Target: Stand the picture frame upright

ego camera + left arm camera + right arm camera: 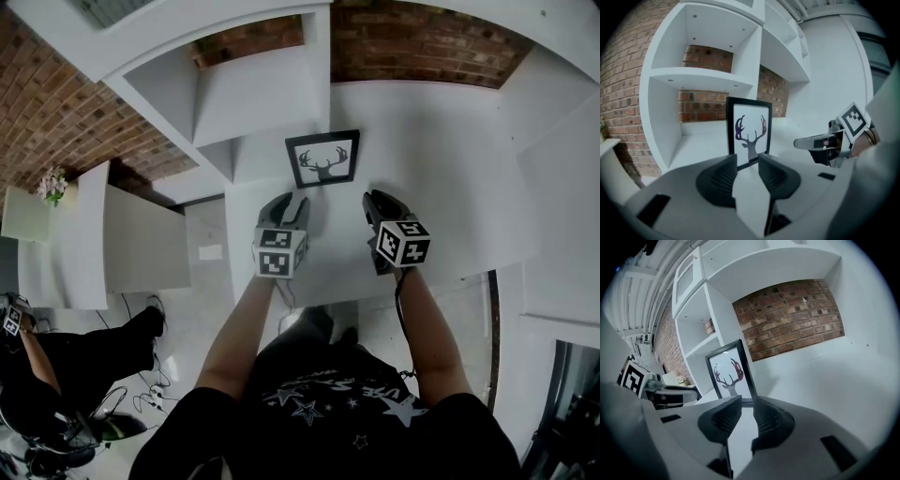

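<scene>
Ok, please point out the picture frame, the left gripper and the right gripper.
picture frame (pixel 322 159), head view, middle of the deer print.
left gripper (pixel 747 160), left gripper view, midway between its fingertips.
right gripper (pixel 746 402), right gripper view, midway between its fingertips.

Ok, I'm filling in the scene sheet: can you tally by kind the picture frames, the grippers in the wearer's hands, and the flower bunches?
Deer picture frame: 1
Grippers: 2, the left gripper and the right gripper
Flower bunch: 1
Total: 4
</scene>
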